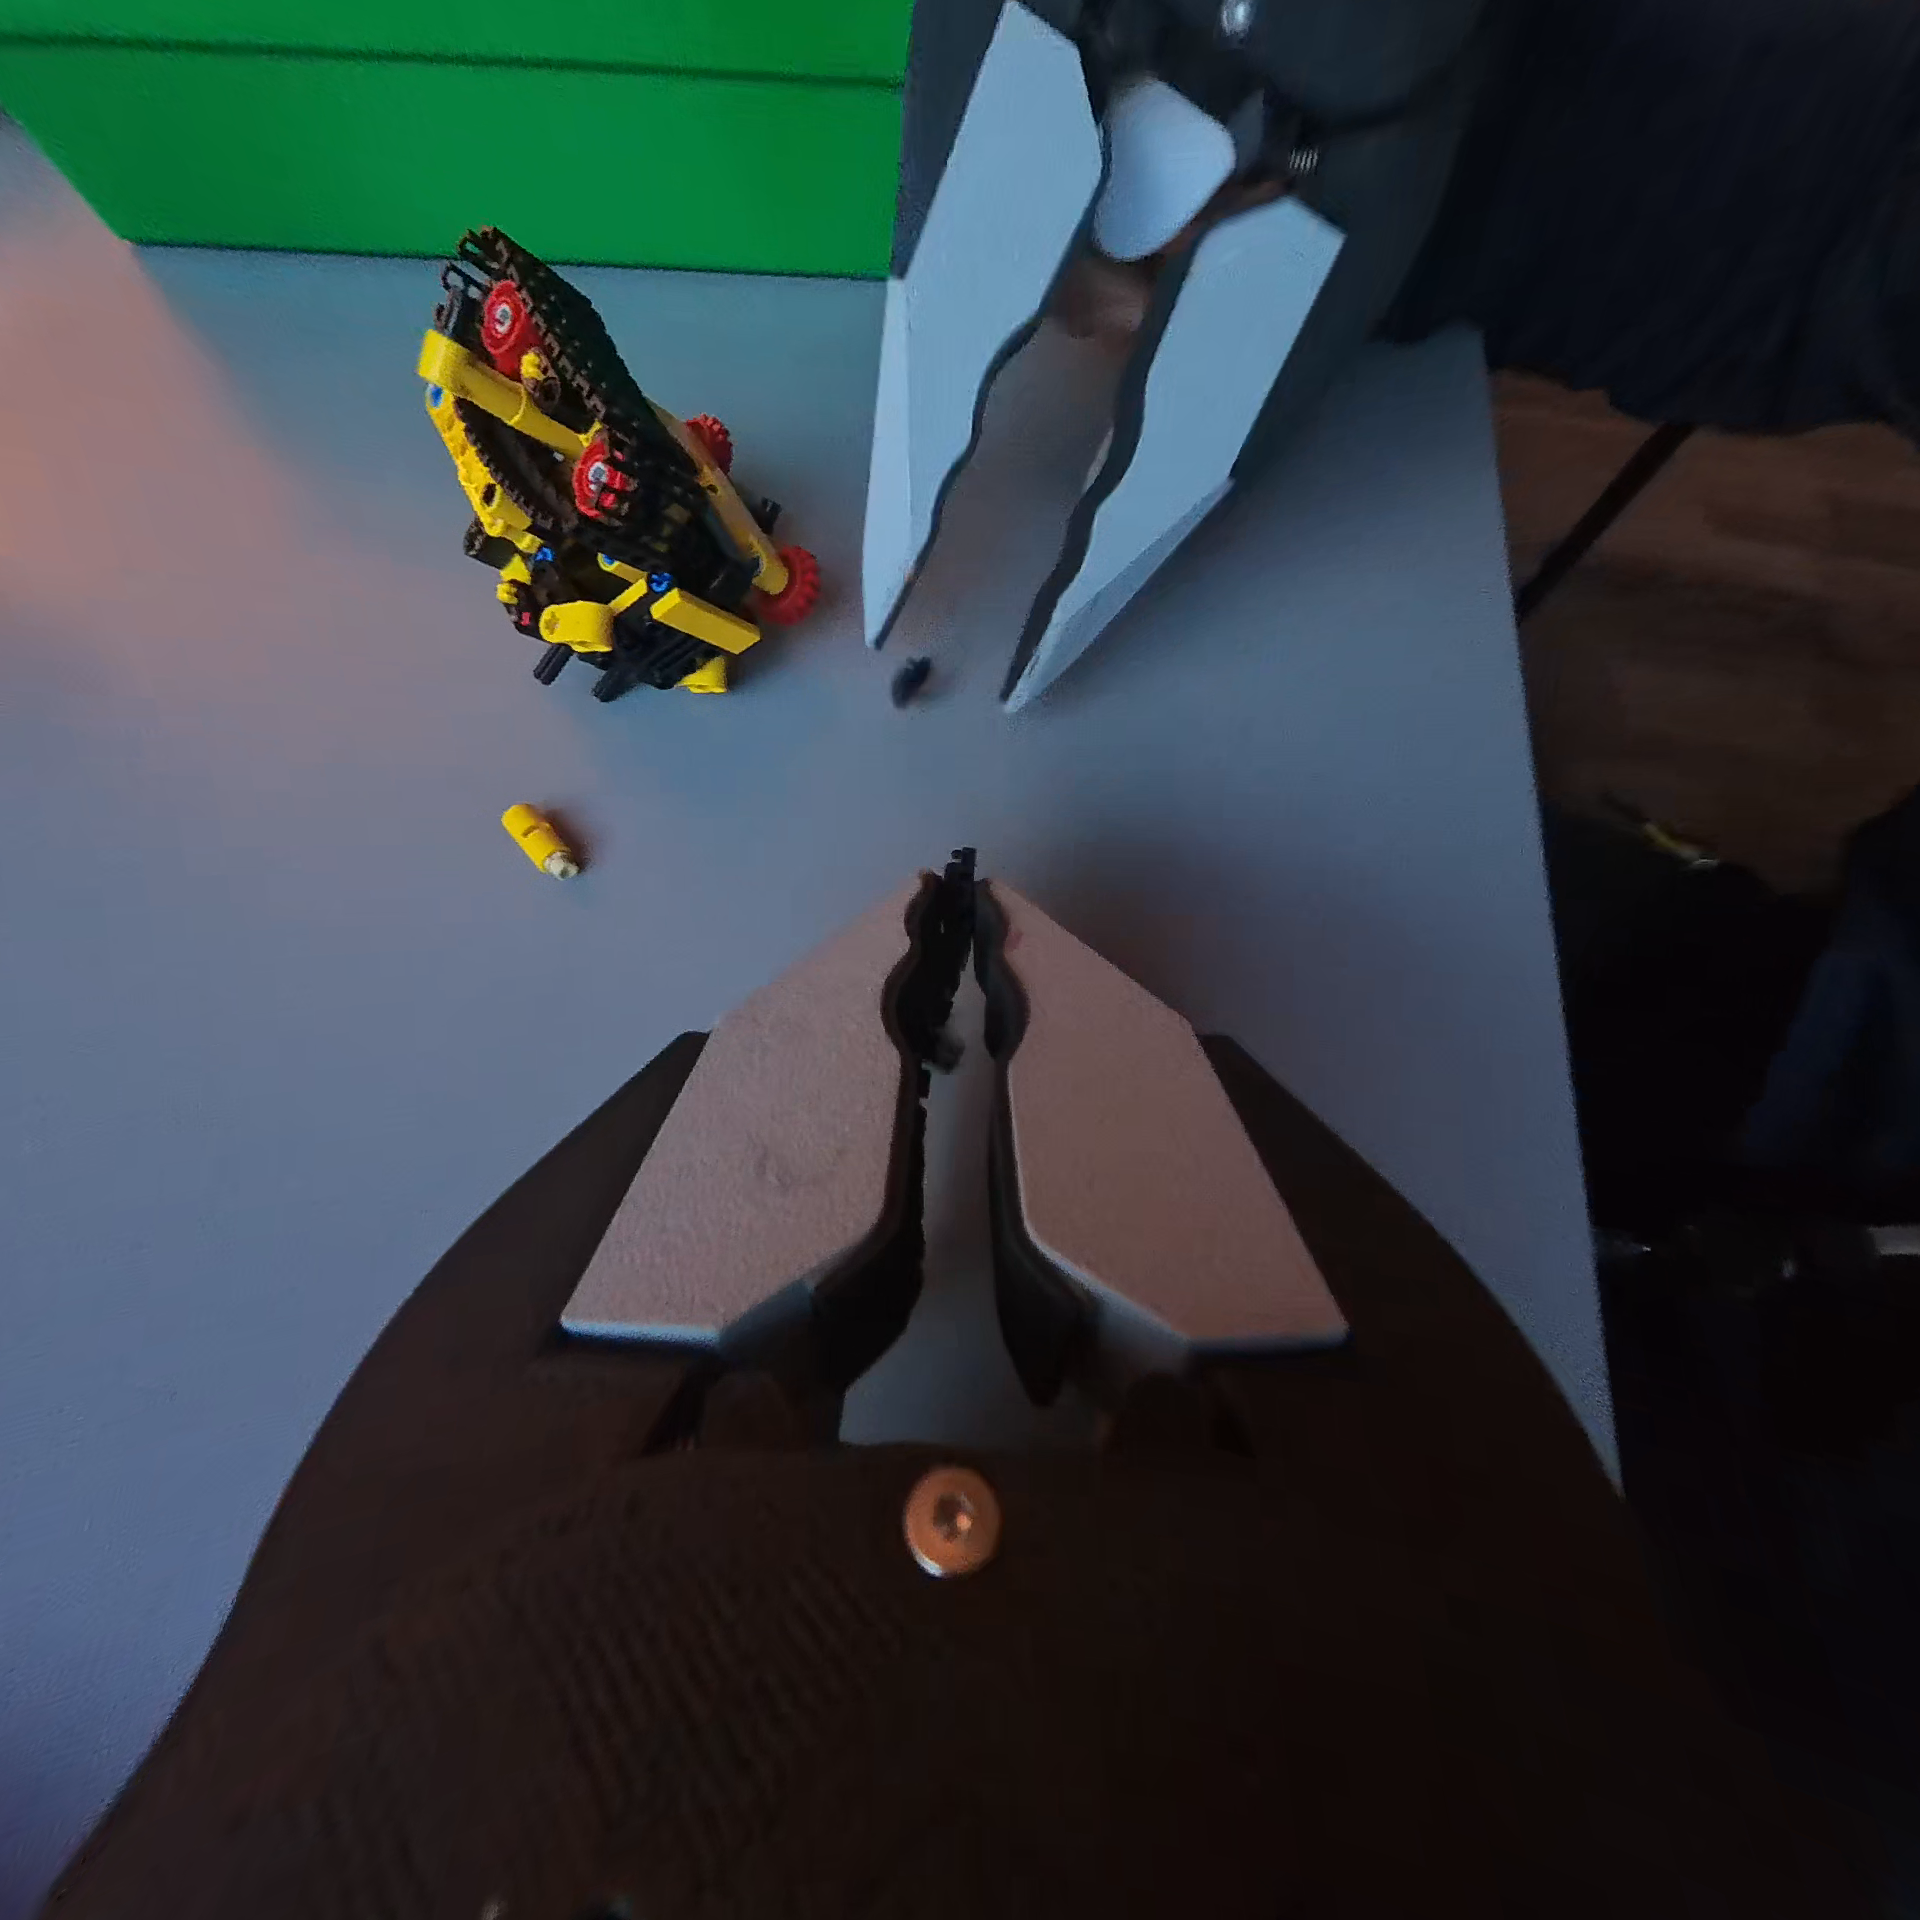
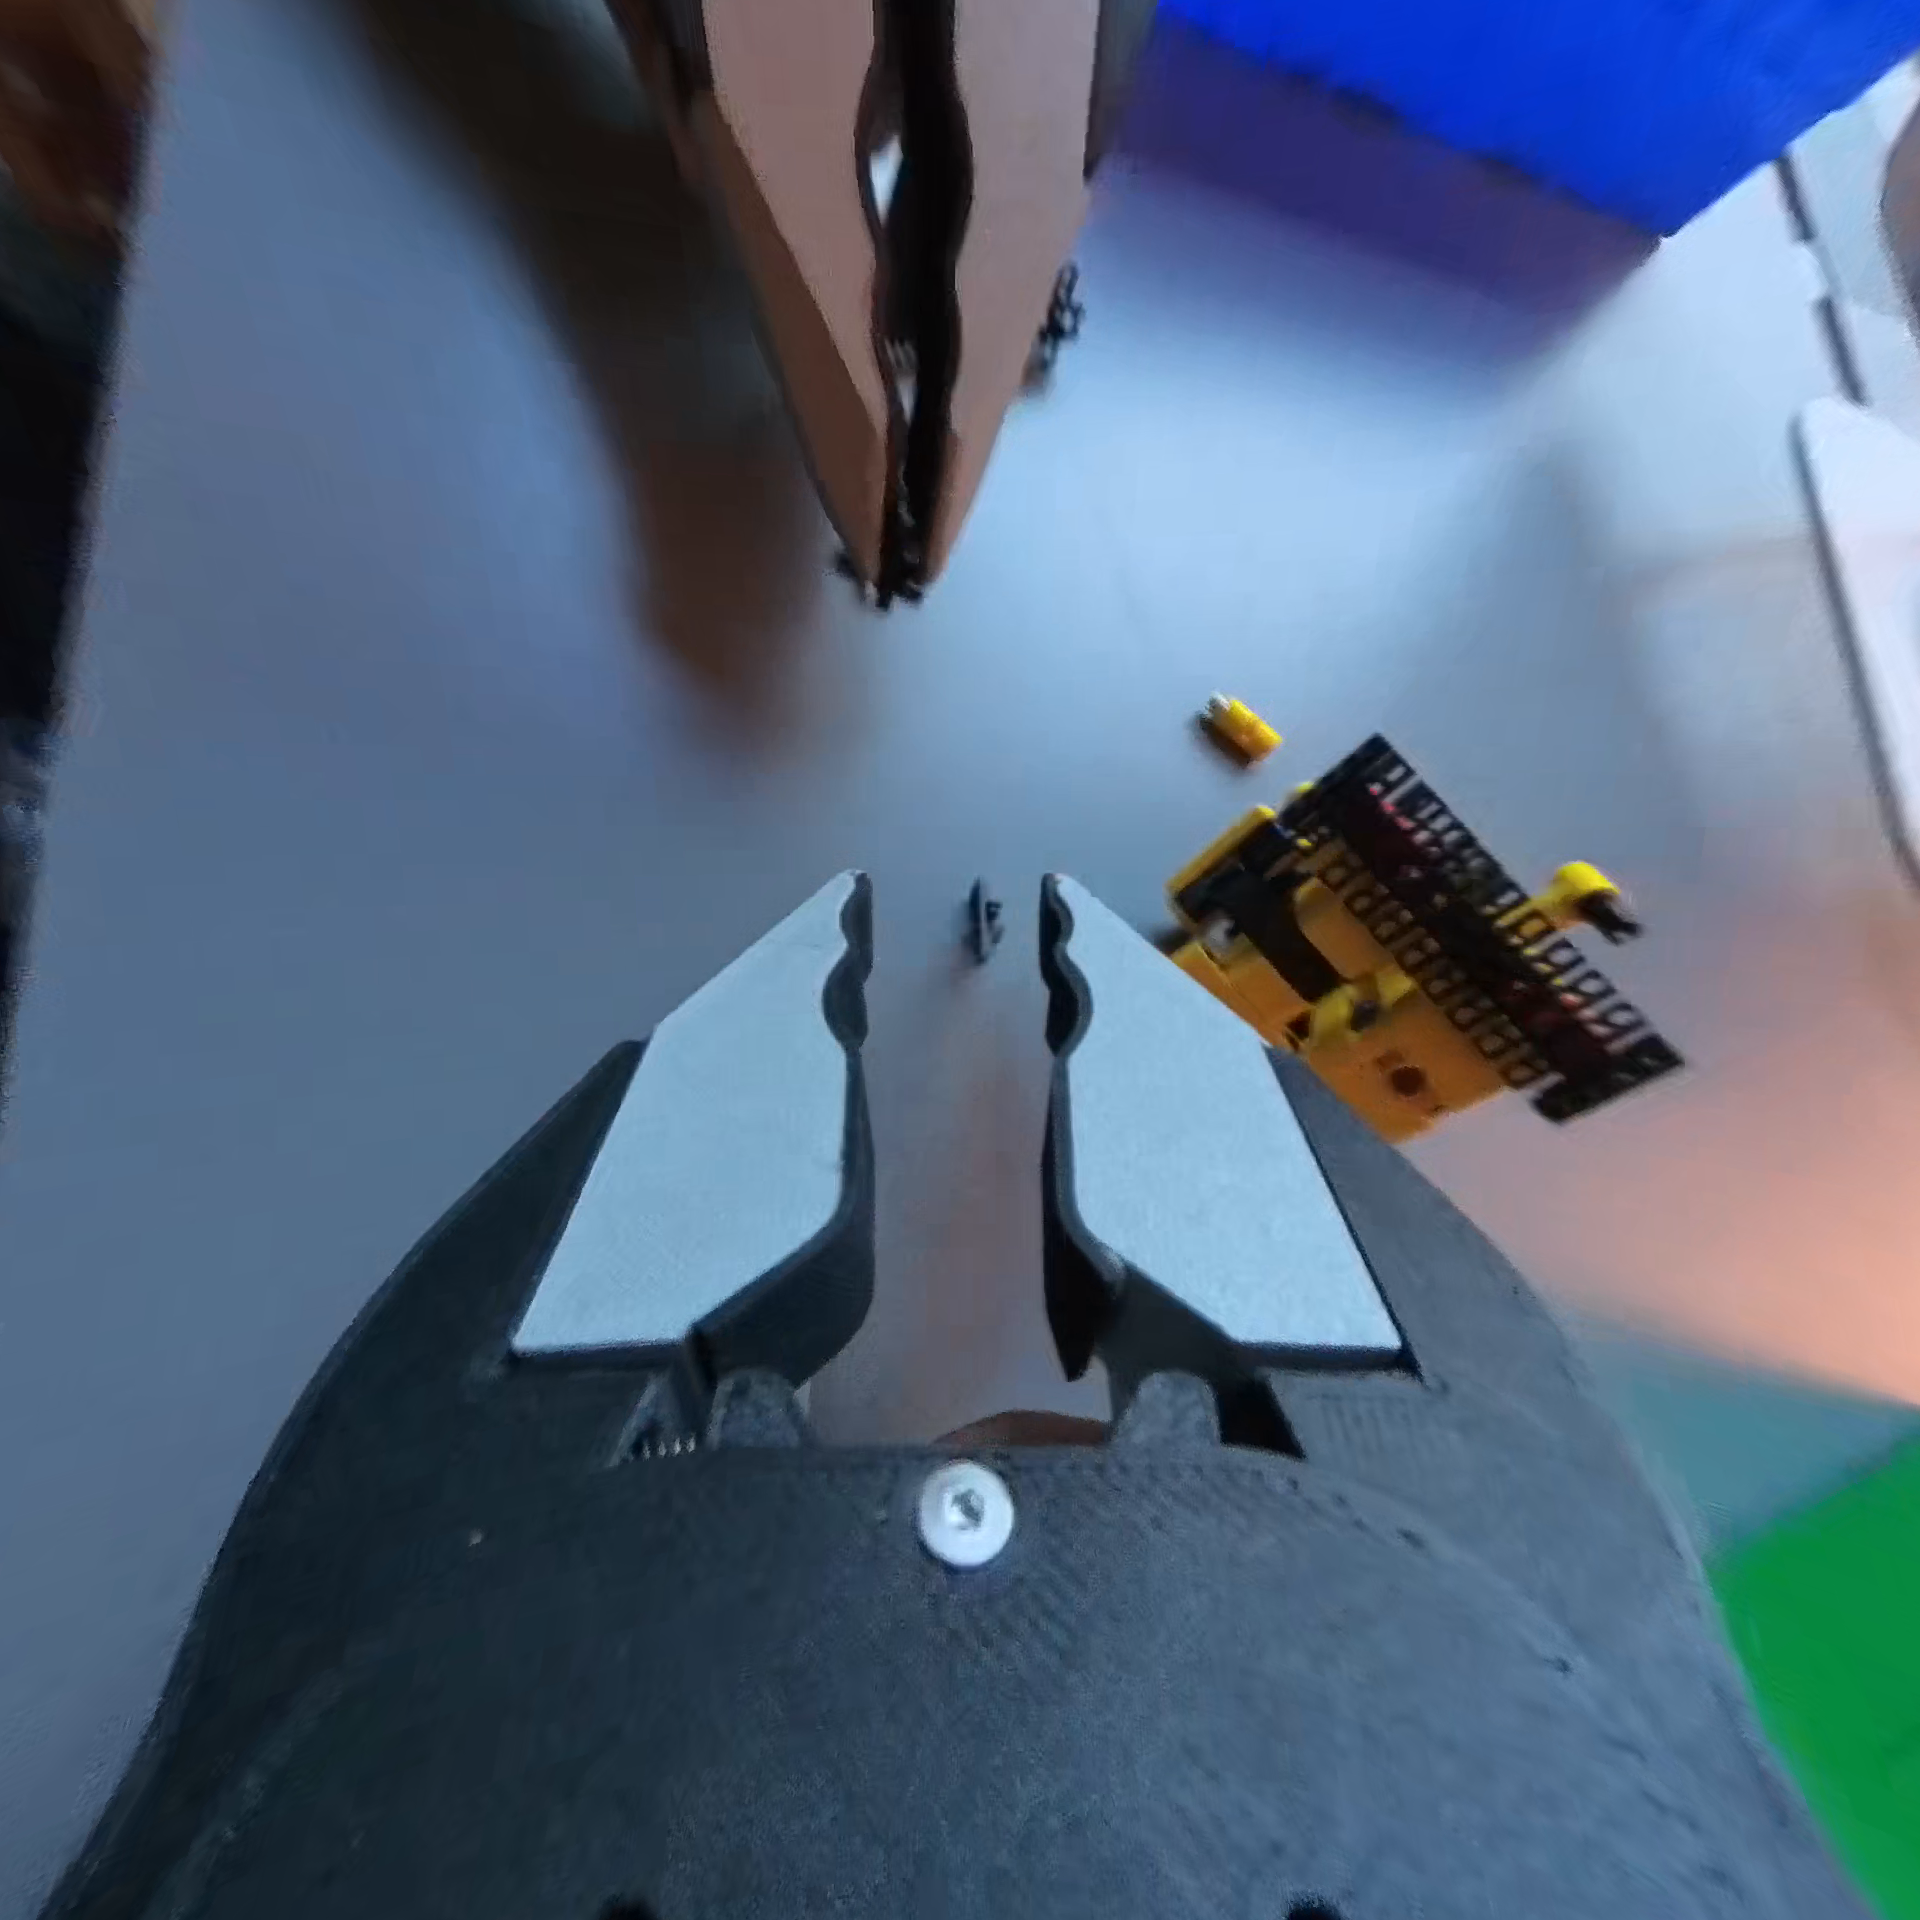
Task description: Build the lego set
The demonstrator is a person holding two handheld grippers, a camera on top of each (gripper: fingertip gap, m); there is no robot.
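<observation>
A yellow and black lego vehicle point(image 1: 597, 478) with black tracks and red wheels stands on the grey table; it also shows in the right wrist view point(image 2: 1423, 945). My left gripper point(image 1: 961, 894) is shut on a strip of black track links point(image 1: 951, 935), seen too in the right wrist view point(image 2: 902, 488). My right gripper point(image 2: 956, 904) is open, its tips on either side of a small black piece point(image 2: 982, 920) lying on the table, also in the left wrist view point(image 1: 912, 677). A small yellow connector point(image 1: 540, 840) lies loose; it also shows in the right wrist view point(image 2: 1242, 727).
A green box point(image 1: 468, 135) stands at the back of the grey table point(image 1: 260, 1039). A blue box point(image 2: 1507, 94) is at the far side in the right wrist view. The table's edge point(image 1: 1548, 935) runs along the right, with dark floor beyond. Left tips to right tips: about 6 cm. The right tips stand about 9 cm off the small yellow connector point(image 1: 540, 840).
</observation>
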